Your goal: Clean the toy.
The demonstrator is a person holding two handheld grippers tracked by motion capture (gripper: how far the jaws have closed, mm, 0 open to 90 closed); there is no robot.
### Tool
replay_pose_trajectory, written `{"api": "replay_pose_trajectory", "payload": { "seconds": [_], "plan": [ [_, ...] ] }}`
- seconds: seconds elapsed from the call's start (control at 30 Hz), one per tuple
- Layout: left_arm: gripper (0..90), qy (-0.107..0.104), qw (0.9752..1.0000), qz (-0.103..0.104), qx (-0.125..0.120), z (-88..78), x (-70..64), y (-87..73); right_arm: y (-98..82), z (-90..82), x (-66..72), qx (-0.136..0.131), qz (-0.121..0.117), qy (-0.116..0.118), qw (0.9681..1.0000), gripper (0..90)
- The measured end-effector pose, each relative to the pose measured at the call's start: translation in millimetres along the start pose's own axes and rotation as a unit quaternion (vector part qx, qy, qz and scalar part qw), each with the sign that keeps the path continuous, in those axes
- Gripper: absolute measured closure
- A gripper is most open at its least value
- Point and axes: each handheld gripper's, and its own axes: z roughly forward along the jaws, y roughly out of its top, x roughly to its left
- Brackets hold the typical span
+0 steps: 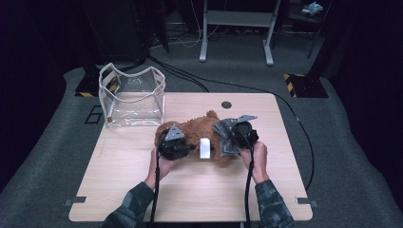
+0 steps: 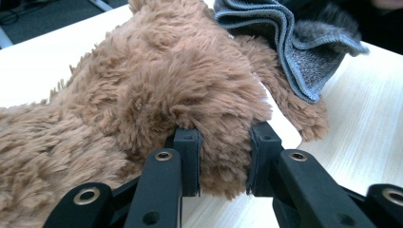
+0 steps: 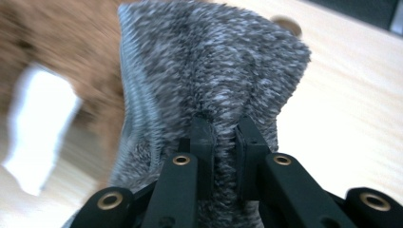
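with my left hand-held gripper (image 2: 223,152) clamped on the brown plush toy (image 1: 199,133) mid-bench (image 1: 142,190) and my right hand-held gripper (image 3: 223,142) pinching the grey cloth (image 3: 214,71), i reckon tugging may slip the fur loose.

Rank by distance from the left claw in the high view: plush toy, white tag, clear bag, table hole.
1. Plush toy: gripped in the left claw.
2. White tag: just right.
3. Table hole and clear bag: too close to call.
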Motion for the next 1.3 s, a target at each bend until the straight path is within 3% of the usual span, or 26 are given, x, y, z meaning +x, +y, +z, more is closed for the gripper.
{"api": "replay_pose_trajectory", "payload": {
  "seconds": [0.2,0.27,0.37,0.67,0.8,0.93,1.03,1.17,1.3],
  "plan": [
    [70.9,0.003,0.9999,-0.003,0.009,0.8,0.4,4.6,22.8,-9.8,34.6,-0.030,-0.039,0.049,0.9976,80.8],
    [70.9,0.001,0.9999,-0.006,0.013,0.1,1.4,5.7,25.9,-4.8,45.4,-0.023,-0.058,0.058,0.9964,80.8],
    [70.9,0.002,0.9999,-0.010,0.013,-0.2,3.2,6.5,22.6,6.3,51.2,-0.008,-0.061,0.059,0.9964,80.9],
    [70.9,0.004,0.9996,-0.025,0.009,1.9,7.3,3.2,-19.8,15.5,42.3,0.034,-0.059,0.051,0.9964,81.1],
    [70.9,0.004,0.9997,-0.020,0.014,2.0,7.3,3.7,-42.1,15.1,39.8,0.057,-0.053,0.057,0.9953,81.1],
    [70.8,0.005,0.9997,-0.022,0.008,2.5,7.3,2.5,-51.6,12.2,34.9,0.086,-0.065,0.055,0.9927,81.0],
    [70.6,0.004,0.9997,-0.024,0.008,2.6,7.4,1.9,-52.5,8.1,28.4,0.094,-0.064,0.046,0.9925,80.9],
    [70.2,0.003,0.9997,-0.022,0.010,2.8,6.2,-0.9,-41.0,-5.6,15.9,0.067,-0.043,0.033,0.9963,80.8],
    [69.8,0.002,0.9997,-0.022,0.010,2.9,4.8,-3.4,-11.9,-16.6,13.3,0.023,-0.049,0.029,0.9981,80.6]
  ]
}}
